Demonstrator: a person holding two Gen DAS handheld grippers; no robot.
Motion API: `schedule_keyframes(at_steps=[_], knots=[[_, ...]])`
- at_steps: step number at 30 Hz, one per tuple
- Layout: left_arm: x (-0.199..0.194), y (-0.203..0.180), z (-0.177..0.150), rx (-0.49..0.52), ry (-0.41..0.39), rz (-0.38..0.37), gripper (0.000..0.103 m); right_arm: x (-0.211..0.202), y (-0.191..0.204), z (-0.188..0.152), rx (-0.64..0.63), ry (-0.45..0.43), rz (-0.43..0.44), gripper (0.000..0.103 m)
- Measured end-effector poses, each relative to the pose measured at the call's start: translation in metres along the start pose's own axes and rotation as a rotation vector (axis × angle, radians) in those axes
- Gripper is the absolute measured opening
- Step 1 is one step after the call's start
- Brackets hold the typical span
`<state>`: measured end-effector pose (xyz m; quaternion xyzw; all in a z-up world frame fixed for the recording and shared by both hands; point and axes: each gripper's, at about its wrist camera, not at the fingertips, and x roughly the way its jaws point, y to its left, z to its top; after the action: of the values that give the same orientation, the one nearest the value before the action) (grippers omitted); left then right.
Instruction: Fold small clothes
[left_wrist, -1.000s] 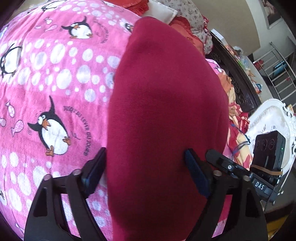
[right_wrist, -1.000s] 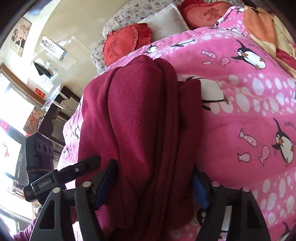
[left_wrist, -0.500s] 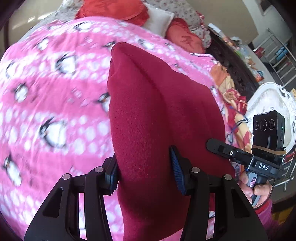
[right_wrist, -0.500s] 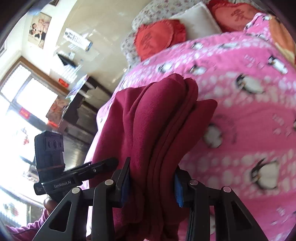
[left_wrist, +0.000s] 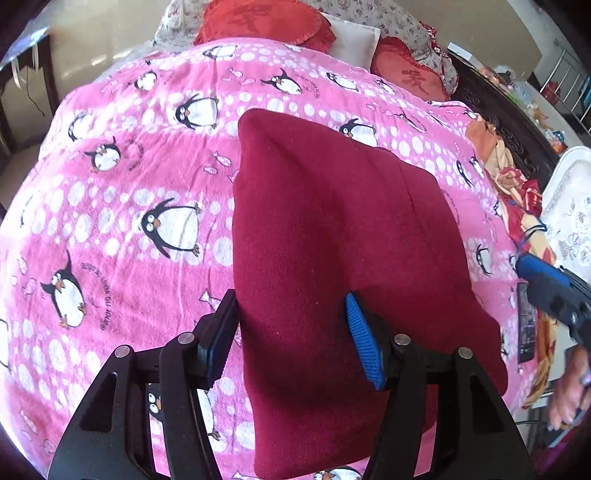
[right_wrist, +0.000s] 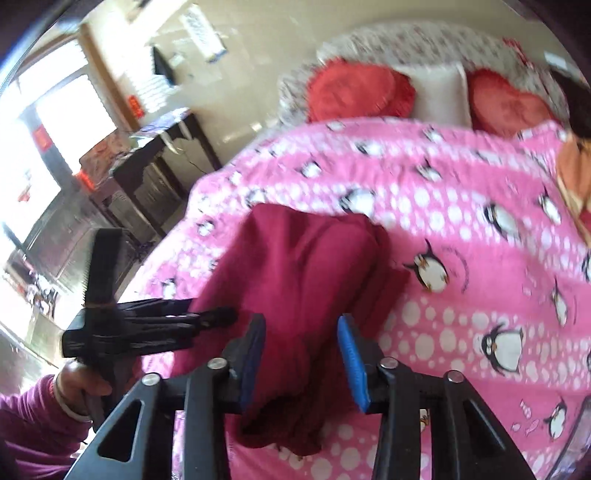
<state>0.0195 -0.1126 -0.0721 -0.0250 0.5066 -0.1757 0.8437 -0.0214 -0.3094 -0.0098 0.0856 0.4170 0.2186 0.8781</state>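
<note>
Left wrist view: left gripper (left_wrist: 291, 332) jaws opening, maroon fleece garment (left_wrist: 332, 229) between blue pads, cloth touching both. Folded garment draped over pink penguin blanket (left_wrist: 129, 206) on bed. Blanket carries small curved lettering beside penguins, too small to read. Red cushions (left_wrist: 266, 22) bear embossed Chinese character. Right wrist view, blurred: right gripper (right_wrist: 301, 354) closing, pinching bunched garment edge (right_wrist: 295, 280).
</note>
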Motion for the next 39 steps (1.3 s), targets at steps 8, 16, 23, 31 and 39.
schedule_keyframes(at_steps=[8,16,23,31,39], knots=[[-0.015,-0.008,-0.003,0.010,-0.059,0.074,0.059,0.061,-0.001,-0.049,-0.058,0.160,-0.123,0.034],[-0.035,-0.020,-0.008,0.049,-0.134,0.138,0.059,0.030,-0.005,-0.046,-0.011,0.115,-0.099,0.033],[-0.047,-0.031,-0.012,0.077,-0.165,0.158,0.059,0.000,0.013,-0.031,-0.013,0.010,-0.132,0.048],[-0.061,-0.030,-0.016,0.037,-0.204,0.174,0.060,-0.002,0.022,-0.014,0.021,-0.052,-0.225,0.049],[-0.073,-0.021,-0.018,0.004,-0.233,0.204,0.060,0.007,0.026,-0.012,0.066,-0.062,-0.252,0.059]])
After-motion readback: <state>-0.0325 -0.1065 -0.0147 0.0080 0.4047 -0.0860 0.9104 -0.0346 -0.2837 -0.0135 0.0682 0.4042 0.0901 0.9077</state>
